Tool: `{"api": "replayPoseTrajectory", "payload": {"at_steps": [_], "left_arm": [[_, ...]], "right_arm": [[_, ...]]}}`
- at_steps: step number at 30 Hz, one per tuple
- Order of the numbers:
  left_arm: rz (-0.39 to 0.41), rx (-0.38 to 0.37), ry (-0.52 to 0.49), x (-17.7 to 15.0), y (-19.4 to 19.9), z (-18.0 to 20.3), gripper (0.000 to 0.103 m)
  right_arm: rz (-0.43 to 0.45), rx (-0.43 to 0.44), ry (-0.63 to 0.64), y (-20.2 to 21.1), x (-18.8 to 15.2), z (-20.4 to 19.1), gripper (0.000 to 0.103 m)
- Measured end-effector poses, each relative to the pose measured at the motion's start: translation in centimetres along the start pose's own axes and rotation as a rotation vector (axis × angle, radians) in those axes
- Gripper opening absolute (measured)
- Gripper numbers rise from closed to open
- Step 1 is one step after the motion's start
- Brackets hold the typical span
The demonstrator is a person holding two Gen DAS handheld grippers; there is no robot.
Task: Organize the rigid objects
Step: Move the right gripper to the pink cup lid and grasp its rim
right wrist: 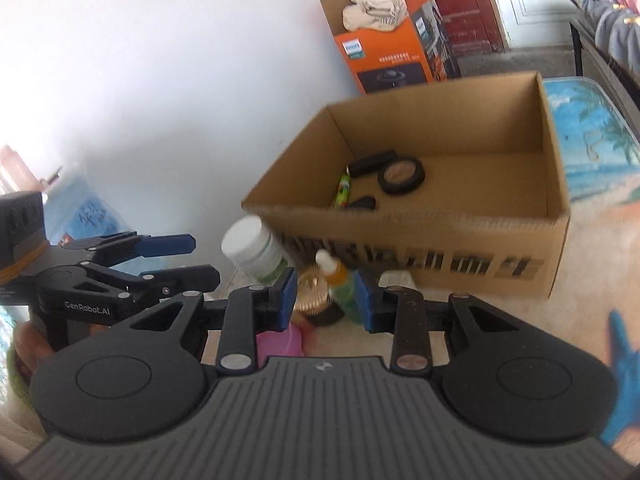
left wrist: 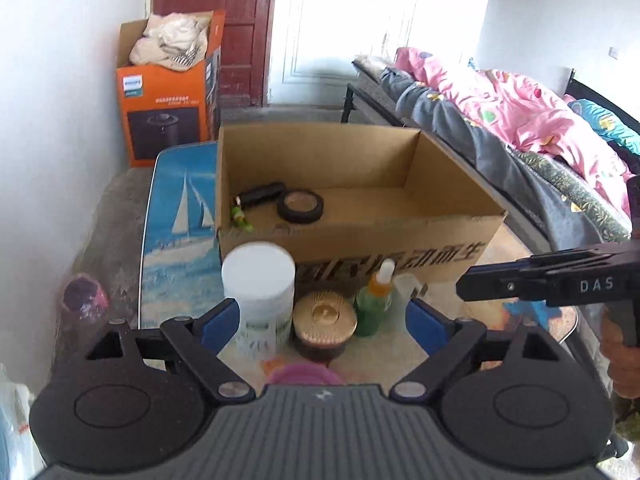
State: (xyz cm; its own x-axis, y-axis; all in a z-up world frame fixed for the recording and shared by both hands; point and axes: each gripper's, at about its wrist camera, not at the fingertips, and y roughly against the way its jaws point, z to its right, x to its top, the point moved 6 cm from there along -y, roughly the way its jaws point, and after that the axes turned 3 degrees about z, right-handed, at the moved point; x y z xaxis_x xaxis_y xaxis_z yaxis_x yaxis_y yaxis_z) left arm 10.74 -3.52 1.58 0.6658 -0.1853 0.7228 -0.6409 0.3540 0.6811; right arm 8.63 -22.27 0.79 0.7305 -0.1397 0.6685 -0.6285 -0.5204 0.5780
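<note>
An open cardboard box (left wrist: 400, 236) (right wrist: 500, 236) stands on the table and holds a black tape roll (left wrist: 301, 207) (right wrist: 401, 175), a black tube (left wrist: 262, 194) and a small green item (right wrist: 344, 190). In front of it stand a white jar (left wrist: 258, 300) (right wrist: 256, 250), a gold-lidded jar (left wrist: 324, 324) (right wrist: 314, 286) and a green bottle with an orange neck (left wrist: 376, 300) (right wrist: 340, 284). My left gripper (left wrist: 322, 322) is open, its pads wide around the white and gold jars. My right gripper (right wrist: 326, 300) is open, its pads either side of the green bottle.
A pink lid (left wrist: 304, 374) (right wrist: 280, 340) lies close under the grippers. An orange carton (left wrist: 168, 92) (right wrist: 392, 44) stands by the wall. A bed with pink bedding (left wrist: 520, 112) runs along the right. The table top carries a sailboat print (left wrist: 184, 216).
</note>
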Motion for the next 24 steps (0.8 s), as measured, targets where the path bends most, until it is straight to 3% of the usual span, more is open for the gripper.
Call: {"api": "replayPoseTrajectory", "payload": {"at_steps": [6, 11, 14, 24], "left_arm": [[-0.133, 0.029, 0.034, -5.3, -2.3, -1.0, 0.091], [-0.163, 0.108, -0.075, -7.9, -3.5, -0.1, 0.091], [-0.180, 0.137, -0.119, -8.5, -4.2, -0.2, 0.091], [-0.209, 0.120, -0.105, -9.1, -5.9, -0.7, 0.085]], "right_arm": [[-0.079, -0.039, 0.034, -5.4, -3.0, -1.7, 0.031], [-0.127, -0.022, 0.056, -8.2, -3.9, -3.6, 0.031], [-0.148, -0.026, 0.082, -9.7, -3.9, -4.2, 0.031], [-0.225, -0.047, 0.125, -12.3, -4.7, -4.9, 0.028]]}}
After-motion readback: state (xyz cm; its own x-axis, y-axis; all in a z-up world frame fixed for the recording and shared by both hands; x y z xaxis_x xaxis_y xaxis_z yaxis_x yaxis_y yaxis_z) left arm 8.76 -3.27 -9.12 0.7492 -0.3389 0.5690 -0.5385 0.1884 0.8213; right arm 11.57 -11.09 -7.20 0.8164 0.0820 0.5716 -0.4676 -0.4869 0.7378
